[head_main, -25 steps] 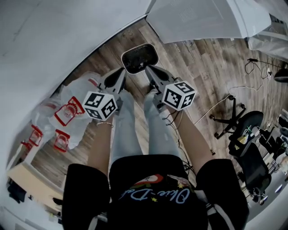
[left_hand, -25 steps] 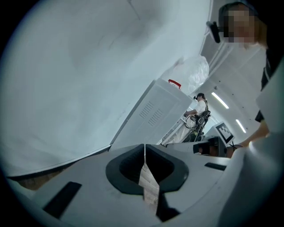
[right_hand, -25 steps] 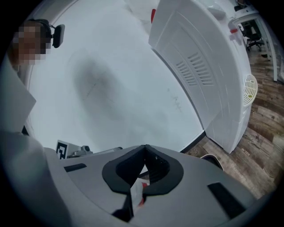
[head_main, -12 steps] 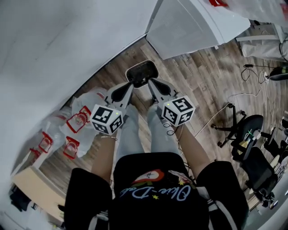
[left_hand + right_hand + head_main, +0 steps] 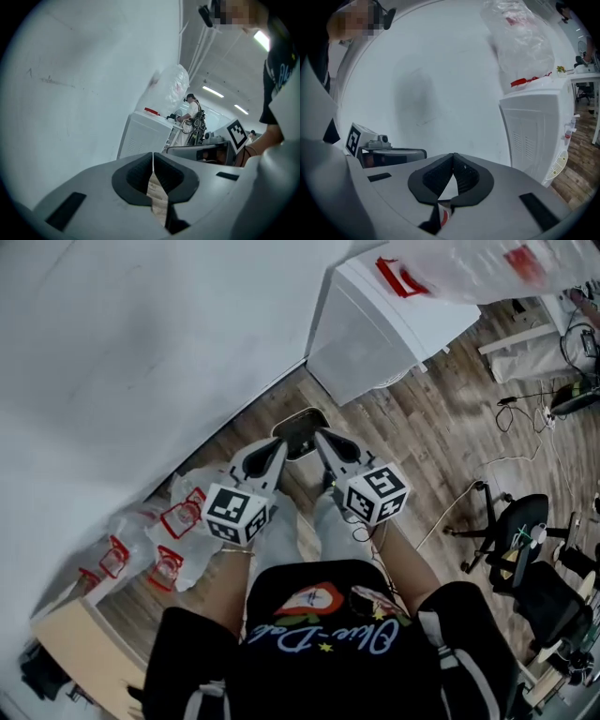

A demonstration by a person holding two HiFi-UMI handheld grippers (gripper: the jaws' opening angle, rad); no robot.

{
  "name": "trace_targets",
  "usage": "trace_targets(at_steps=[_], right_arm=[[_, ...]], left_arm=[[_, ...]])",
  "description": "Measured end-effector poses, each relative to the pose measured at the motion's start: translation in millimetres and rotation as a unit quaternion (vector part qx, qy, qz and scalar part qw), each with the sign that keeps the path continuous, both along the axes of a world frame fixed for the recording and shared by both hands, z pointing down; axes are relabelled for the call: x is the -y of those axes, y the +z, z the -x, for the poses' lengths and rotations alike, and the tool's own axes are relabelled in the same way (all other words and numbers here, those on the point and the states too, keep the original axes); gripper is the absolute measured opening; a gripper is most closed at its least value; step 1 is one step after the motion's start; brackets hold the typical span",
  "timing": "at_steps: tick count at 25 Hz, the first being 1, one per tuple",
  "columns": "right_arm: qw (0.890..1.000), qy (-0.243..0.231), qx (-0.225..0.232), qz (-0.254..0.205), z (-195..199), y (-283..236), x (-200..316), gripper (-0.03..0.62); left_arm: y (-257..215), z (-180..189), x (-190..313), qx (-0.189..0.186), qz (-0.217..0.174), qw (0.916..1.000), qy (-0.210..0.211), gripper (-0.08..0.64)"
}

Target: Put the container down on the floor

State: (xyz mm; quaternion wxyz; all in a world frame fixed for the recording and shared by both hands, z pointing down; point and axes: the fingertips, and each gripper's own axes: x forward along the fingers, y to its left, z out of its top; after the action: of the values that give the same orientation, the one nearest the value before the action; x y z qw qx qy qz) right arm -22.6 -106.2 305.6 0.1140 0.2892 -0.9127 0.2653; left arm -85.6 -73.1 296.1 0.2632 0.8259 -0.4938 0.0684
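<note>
- The left claw (image 5: 278, 445) is seen pressed together in its own view, tip against tip, with nothing pinched; only wood-grain floor (image 5: 441, 418) is glimpsed through the gap behind the pads.
- The right claw (image 5: 320, 436) is likewise closed on itself, and no object is held between its pads.
- The dark, shallow container (image 5: 302, 427) is found between the two claws, just ahead of both tips in the head view.
- In the left gripper view the container (image 5: 199, 152) is seen edge-on, immediately to the right of the left claw (image 5: 153, 154) and level with it; in the right gripper view it (image 5: 393, 154) lies immediately to the left of the right claw (image 5: 453, 158).
- It is judged that the container is squeezed between the flanks of the two closed claws and carried above the floor, though actual contact cannot be confirmed.
- The step in hand is taken to be the carry, with the lowering not yet done.
- A white cabinet (image 5: 375, 324) stands ahead and to the right of the claws; plastic bags (image 5: 178, 521) lie below and to the left of the left claw.
- For the next move, both claws would need to be lowered together with inward pressure kept even, the container kept level, then eased apart once the floor is met.
</note>
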Motion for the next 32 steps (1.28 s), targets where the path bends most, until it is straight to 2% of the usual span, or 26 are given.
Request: trace_targets(at_steps=[16, 23, 32], right_arm=[[0.998, -0.01, 0.026, -0.048, 0, -90, -19, 0.0], [0.996, -0.014, 0.046, -0.076, 5, -131, -20, 0.0], [0.993, -0.024, 0.054, -0.106, 5, -162, -29, 0.0]], left_arm=[[-104, -8, -5, -0.004, -0.088, 0.9961, -0.011, 0.009], [-145, -9, -8, -0.061, -0.112, 0.9917, -0.017, 0.009], [-169, -24, -17, -0.051, -0.133, 0.9897, -0.01, 0.009]])
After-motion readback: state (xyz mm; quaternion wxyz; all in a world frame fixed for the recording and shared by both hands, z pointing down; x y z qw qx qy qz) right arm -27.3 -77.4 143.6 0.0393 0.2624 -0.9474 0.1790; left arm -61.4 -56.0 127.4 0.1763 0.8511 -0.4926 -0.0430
